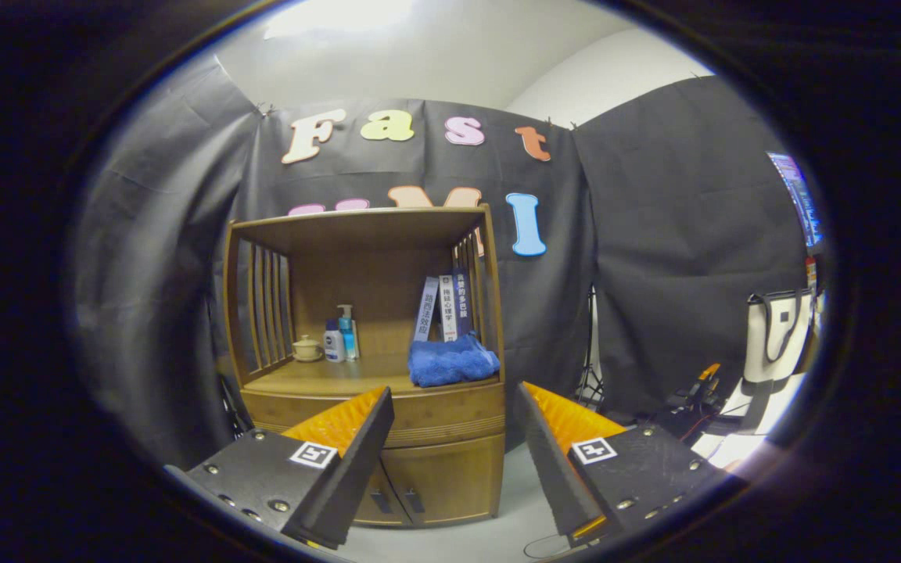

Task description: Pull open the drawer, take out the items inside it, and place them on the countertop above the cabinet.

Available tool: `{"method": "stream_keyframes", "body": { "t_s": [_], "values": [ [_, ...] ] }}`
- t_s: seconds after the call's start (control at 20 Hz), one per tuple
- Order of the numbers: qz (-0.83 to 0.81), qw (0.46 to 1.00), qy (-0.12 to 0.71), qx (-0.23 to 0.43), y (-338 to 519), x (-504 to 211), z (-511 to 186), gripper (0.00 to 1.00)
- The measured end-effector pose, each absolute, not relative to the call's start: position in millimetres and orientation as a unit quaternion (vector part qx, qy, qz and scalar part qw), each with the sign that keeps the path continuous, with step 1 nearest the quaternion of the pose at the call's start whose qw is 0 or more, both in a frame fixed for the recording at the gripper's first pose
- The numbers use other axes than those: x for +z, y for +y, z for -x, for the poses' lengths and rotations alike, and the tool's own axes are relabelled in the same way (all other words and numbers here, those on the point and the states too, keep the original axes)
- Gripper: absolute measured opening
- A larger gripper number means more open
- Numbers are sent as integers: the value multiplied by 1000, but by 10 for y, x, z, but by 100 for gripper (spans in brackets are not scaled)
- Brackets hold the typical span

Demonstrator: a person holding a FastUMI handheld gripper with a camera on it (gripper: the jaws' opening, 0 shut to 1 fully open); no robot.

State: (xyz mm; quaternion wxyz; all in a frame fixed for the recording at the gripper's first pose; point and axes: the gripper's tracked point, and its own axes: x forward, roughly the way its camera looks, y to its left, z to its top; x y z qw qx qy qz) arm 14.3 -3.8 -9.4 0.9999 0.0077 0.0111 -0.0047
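Spread wide with nothing between them, the gripper's [454, 426] fingers frame the cabinet [376, 367] ahead. Its drawer [419, 426] sits closed beyond the fingertips, under the countertop [317, 381] carrying a towel [450, 361], bottles [340, 336] and books [443, 306].

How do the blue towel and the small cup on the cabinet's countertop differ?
The blue towel is soft, folded and bulky; the small cup is rigid, pale and much smaller. The towel lies at the countertop's front right, below the books; the cup stands at the back left, beside the bottles. Both rest on the countertop, beyond the open gripper, which holds nothing; the drawer is shut.
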Motion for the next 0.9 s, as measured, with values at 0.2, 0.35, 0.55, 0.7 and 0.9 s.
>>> {"method": "stream_keyframes", "body": {
  "t_s": [0.2, 0.35, 0.55, 0.7, 0.9],
  "values": [
    [1, 1000, 6, 4, 68, -104, -386, 94],
    [11, 1000, -6, 11, 233, -92, -665, 94],
    [24, 998, 8, 53, 637, -283, -1130, 93],
    [16, 997, 13, 79, 858, -466, -1495, 93],
    [-1, 994, 45, 100, 1112, -859, -1884, 93]
  ]
}}
